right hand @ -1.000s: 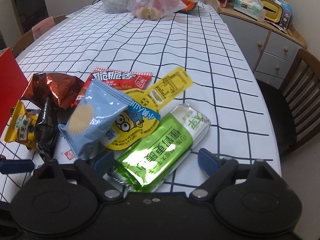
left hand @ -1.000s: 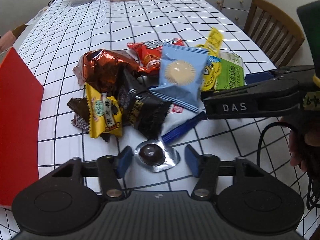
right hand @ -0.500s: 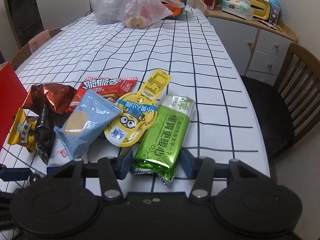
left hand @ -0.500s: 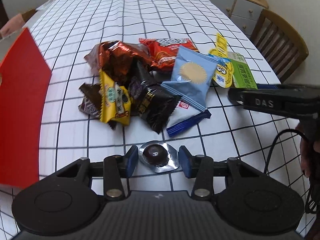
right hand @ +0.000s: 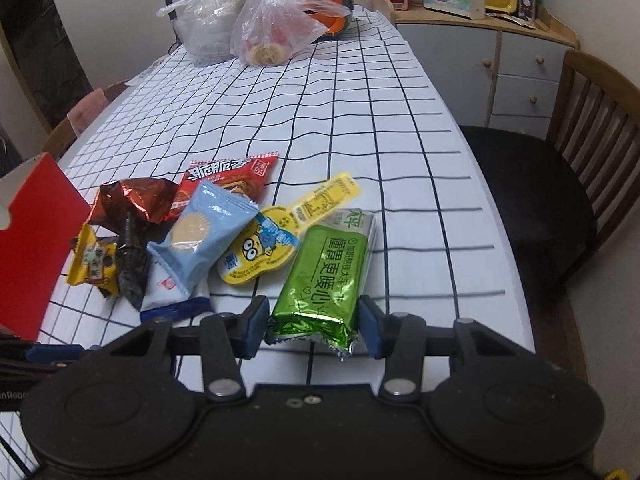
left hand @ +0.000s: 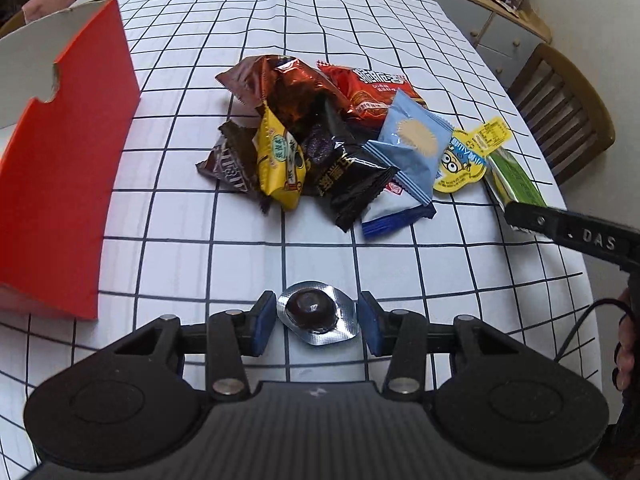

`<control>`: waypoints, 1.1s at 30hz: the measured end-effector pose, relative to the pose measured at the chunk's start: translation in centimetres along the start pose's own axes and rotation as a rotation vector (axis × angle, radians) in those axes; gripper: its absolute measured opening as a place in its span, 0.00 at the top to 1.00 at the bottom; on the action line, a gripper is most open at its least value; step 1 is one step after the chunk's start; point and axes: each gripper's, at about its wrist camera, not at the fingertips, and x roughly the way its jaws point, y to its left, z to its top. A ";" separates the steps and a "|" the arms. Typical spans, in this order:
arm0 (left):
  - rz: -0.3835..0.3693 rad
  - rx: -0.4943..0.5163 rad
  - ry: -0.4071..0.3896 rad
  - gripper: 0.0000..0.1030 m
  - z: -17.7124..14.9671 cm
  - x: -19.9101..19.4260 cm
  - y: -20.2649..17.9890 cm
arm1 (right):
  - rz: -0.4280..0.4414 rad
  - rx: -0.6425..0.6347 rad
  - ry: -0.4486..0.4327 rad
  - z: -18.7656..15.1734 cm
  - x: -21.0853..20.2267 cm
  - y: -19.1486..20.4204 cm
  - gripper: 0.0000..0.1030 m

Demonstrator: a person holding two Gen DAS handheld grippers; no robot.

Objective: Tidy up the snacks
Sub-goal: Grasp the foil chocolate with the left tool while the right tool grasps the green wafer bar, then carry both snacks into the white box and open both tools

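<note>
Two picked, rest waiting: both claws have a snack each, so the sorting looks like it's only getting going.

Left claw (left hand: 316, 322): narrowed around the foil chocolate cup (left hand: 316, 314). The blue pads sit right at the foil rim on both sides, so it reads as pinched, and the jaws closed in a bit further over the last second. Whether the cup has left the surface can't really be told.

Right claw (right hand: 313, 322): jaws have just been closing, and now they squeeze the near end of the green foil pack (right hand: 330, 280). The far end of the pack points away toward the yellow minion pouch (right hand: 262, 254).

Red box (left hand: 60, 184): stands at the left edge of the surface (left hand: 340, 32), open side away from the camera. What's inside is hidden. It's probably where the snacks go, but that's a guess from the task.

Pile left: the copper bag (left hand: 280, 84), red chip pack (left hand: 372, 90), light blue biscuit pack (left hand: 412, 146), yellow candy pack (left hand: 280, 160), black pack (left hand: 352, 184), brown chocolate pack (left hand: 230, 162) and white-and-blue pack (left hand: 396, 210) all lie heaped and overlapping mid-surface.

Done so far: nothing visibly sorted. No snack sits in a neat row or visibly in the box.

Next, likely: carry the two held items over to the box, then come back for the heap.
</note>
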 end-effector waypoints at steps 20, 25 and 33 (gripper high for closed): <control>-0.117 0.034 -0.099 0.57 0.6 -7.1 2.2 | -0.014 0.147 -0.108 -2.2 -7.8 3.3 0.56; -0.135 0.041 -0.146 0.57 1.1 -9.7 3.5 | 0.025 0.122 -0.148 -1.9 -9.3 6.4 0.56; -0.133 0.036 -0.209 0.57 1.6 -13.2 7.0 | 0.093 0.046 -0.200 -0.6 -10.6 12.5 0.56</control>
